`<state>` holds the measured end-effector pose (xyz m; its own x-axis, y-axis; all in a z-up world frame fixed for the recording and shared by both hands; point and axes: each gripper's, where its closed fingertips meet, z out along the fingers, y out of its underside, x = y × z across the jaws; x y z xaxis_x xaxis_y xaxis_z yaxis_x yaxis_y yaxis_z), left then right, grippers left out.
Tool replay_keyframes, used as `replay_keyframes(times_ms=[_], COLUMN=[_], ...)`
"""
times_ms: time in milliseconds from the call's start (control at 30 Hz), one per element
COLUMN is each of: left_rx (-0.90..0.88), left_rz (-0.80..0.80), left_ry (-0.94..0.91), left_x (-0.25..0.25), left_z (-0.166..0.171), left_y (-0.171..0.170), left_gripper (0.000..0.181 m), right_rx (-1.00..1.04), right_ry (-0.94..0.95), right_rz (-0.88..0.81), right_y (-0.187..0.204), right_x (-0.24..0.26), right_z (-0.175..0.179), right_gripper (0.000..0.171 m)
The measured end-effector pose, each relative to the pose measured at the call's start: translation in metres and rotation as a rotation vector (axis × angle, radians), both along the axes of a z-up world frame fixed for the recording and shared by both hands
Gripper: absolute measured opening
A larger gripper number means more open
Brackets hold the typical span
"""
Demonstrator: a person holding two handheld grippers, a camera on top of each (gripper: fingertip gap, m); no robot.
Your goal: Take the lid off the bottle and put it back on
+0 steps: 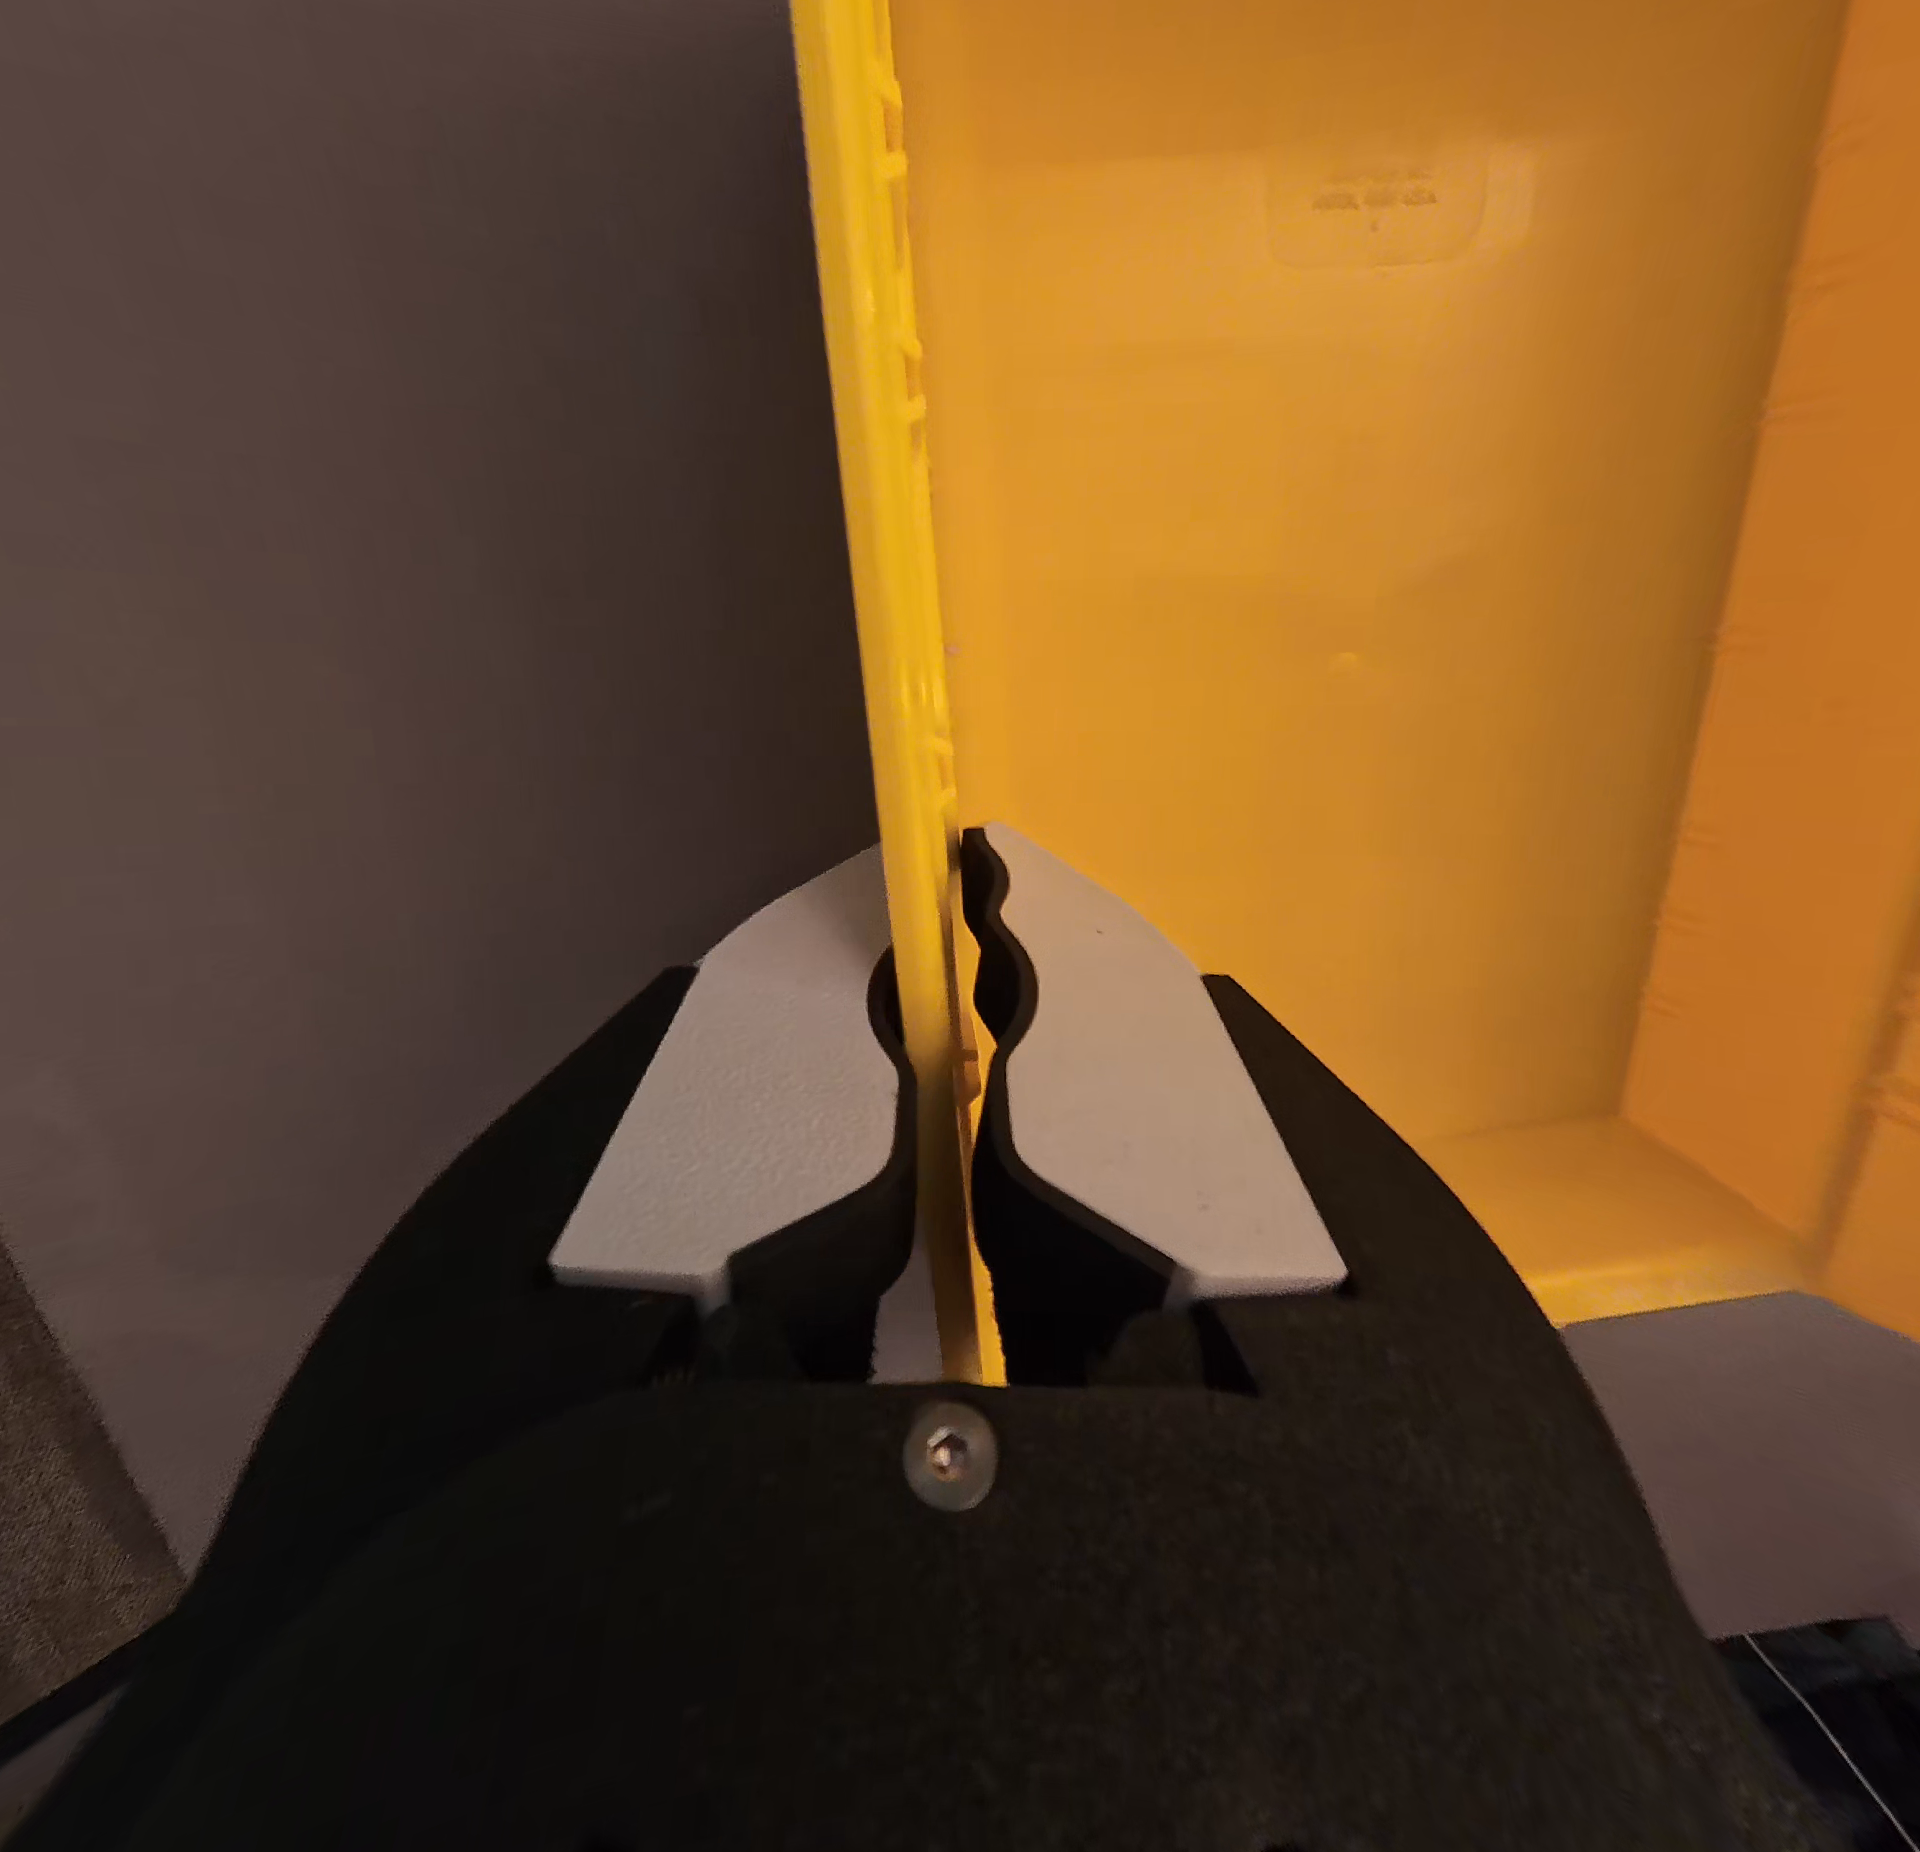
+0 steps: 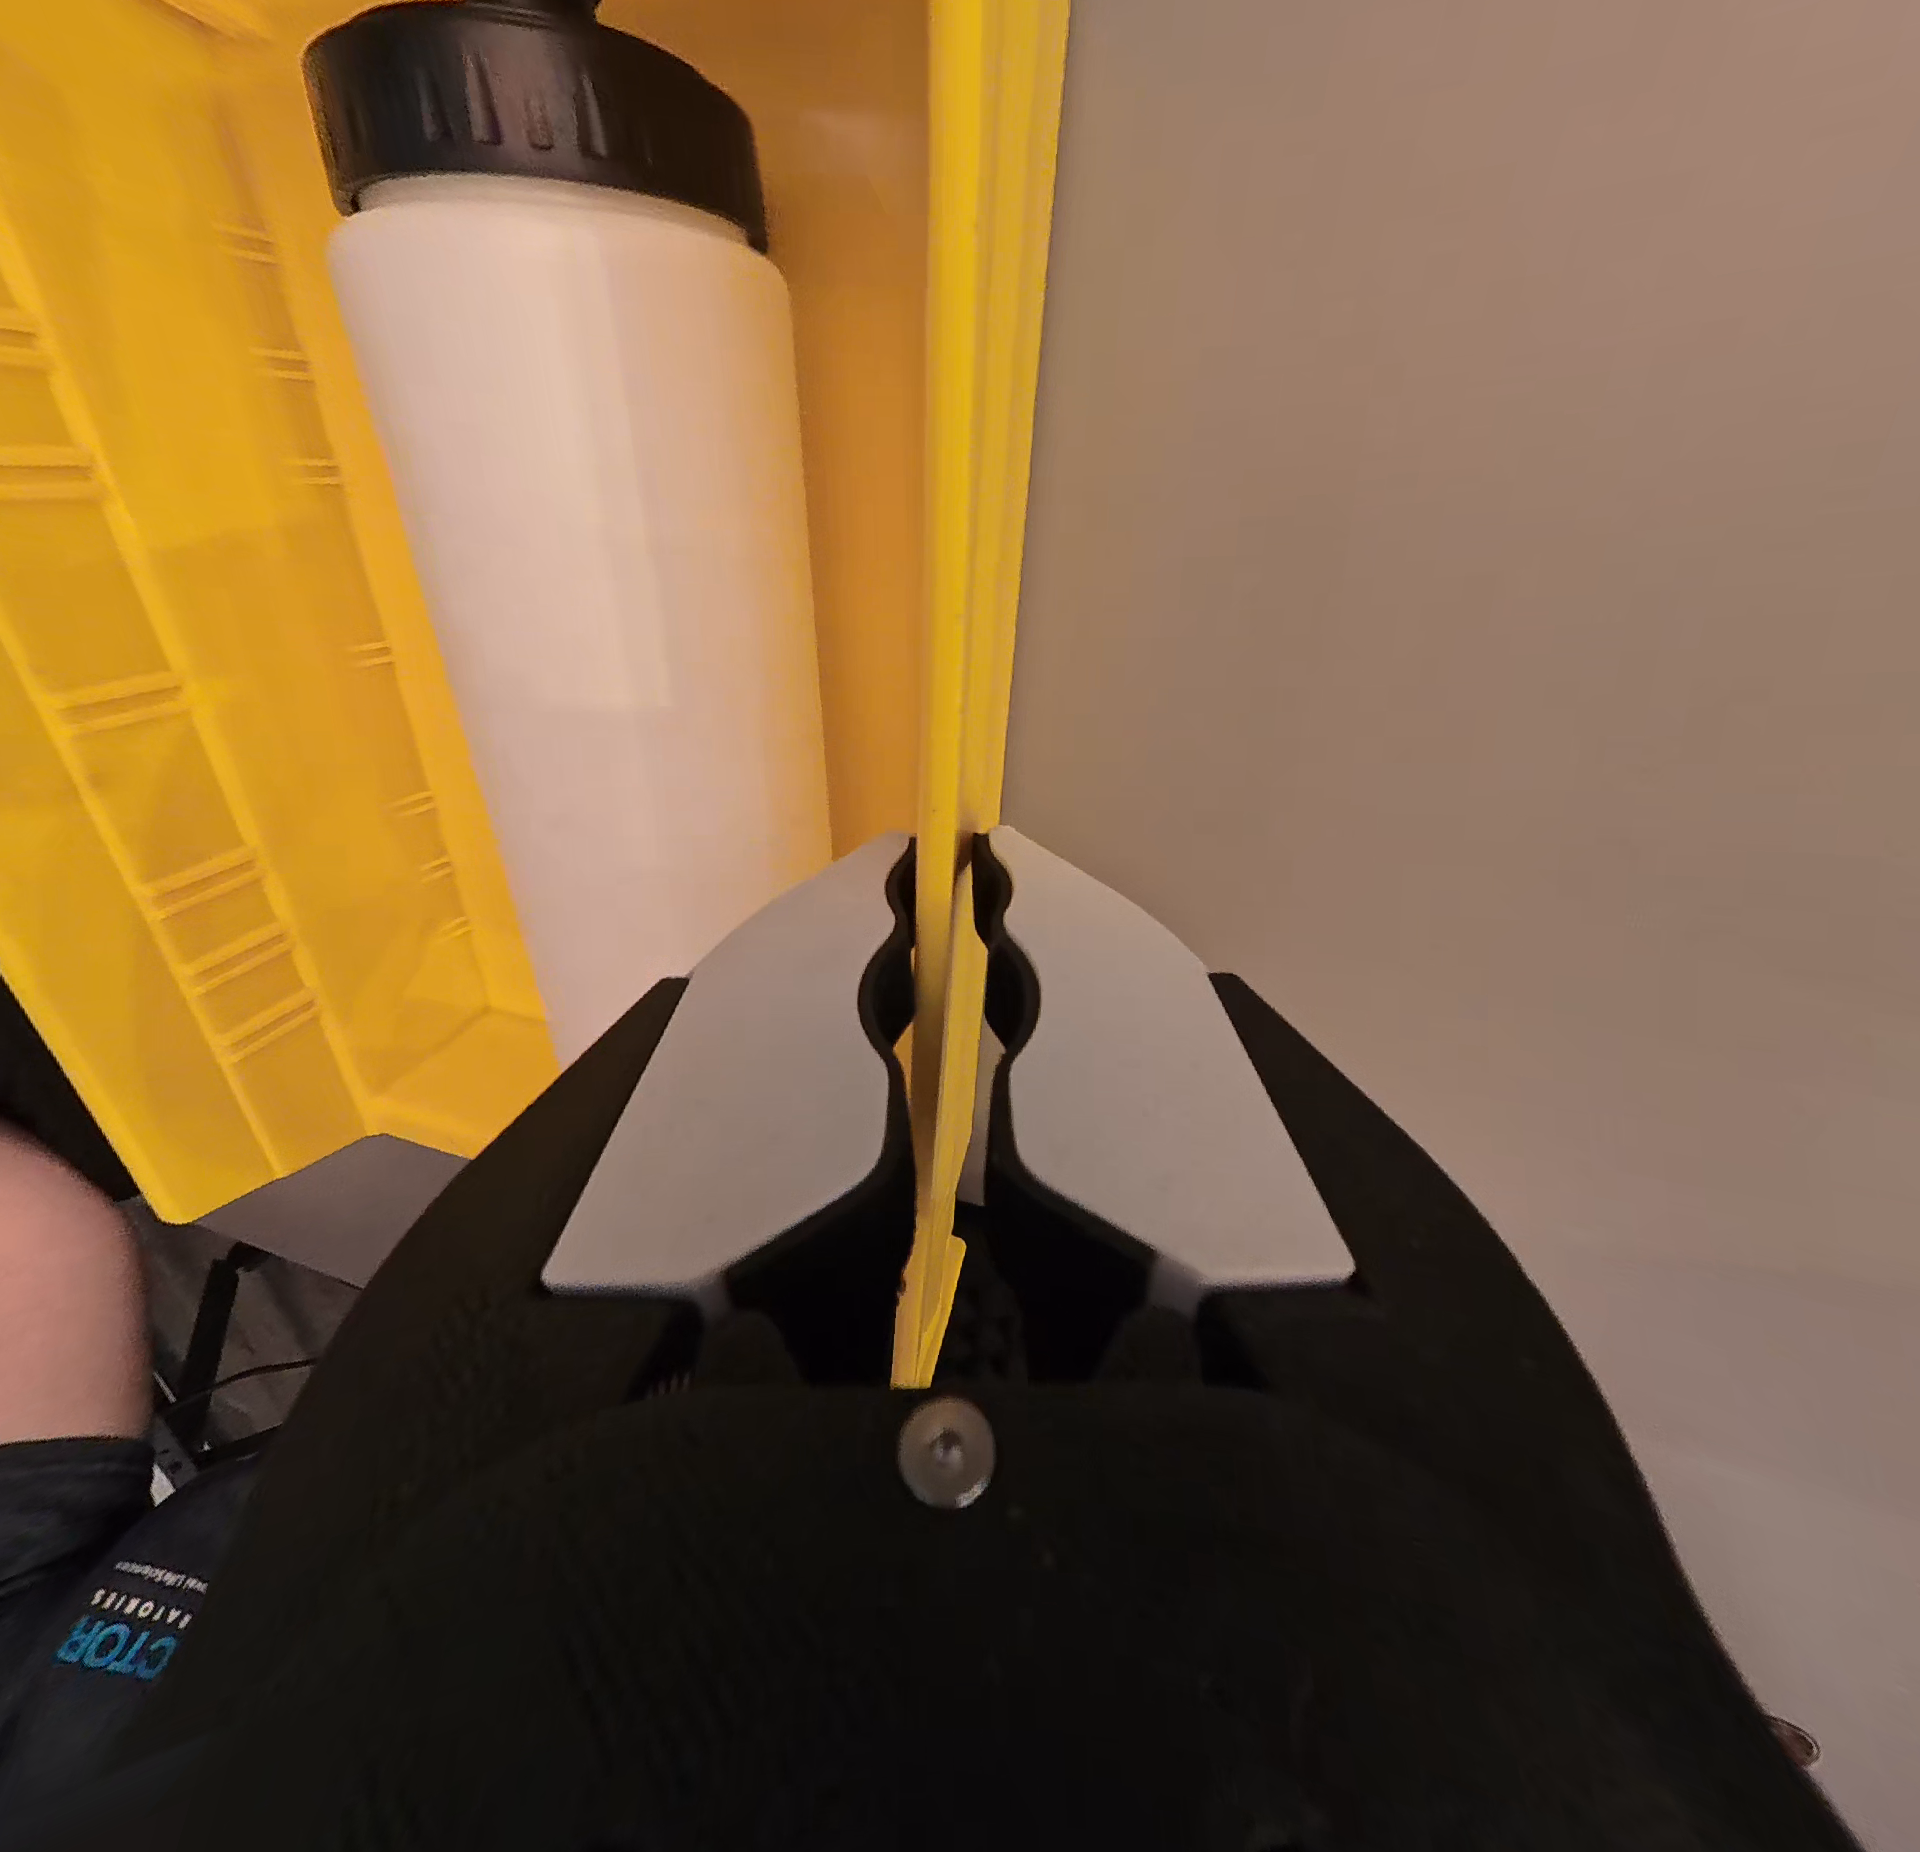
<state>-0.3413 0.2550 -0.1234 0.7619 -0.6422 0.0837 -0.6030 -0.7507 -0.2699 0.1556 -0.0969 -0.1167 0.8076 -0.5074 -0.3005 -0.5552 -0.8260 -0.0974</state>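
Note:
A white bottle [image 2: 582, 514] with a black screw lid [image 2: 530, 129] and a spout sits inside a yellow plastic bin [image 2: 156, 659], next to its right wall. The lid is on the bottle. My right gripper [image 2: 948, 846] is shut on that right wall's rim [image 2: 987, 348]. My left gripper [image 1: 951, 846] is shut on the rim of the bin's left wall [image 1: 878, 452]. The left wrist view shows only the bin's bare inside [image 1: 1299, 659]; the bottle is out of that view.
The bin rests on a grey table [image 1: 416, 555], also seen in the right wrist view [image 2: 1455, 555]. The table's near edge [image 1: 1714, 1439] lies by the bin's front corner. A person's arm [image 2: 52, 1314] and dark sleeve are at lower left. Some 60 cm of space lies between my two pairs of fingers.

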Motion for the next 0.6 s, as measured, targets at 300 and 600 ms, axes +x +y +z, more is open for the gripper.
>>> replay_keyframes(times_ms=[300, 600], left_rx=[-0.007, -0.038], left_rz=[-0.042, -0.182], left_ry=[0.076, 0.157], left_x=[0.023, 0.064], left_z=[-0.001, -0.003], left_y=[-0.019, -0.064], left_gripper=[0.006, 0.010], right_rx=[0.004, 0.022], right_ry=[0.002, -0.040], right_rz=[-0.028, -0.019], right_y=[0.009, 0.032], right_x=[-0.005, -0.025], right_z=[0.000, 0.001], right_gripper=[0.010, 0.009])
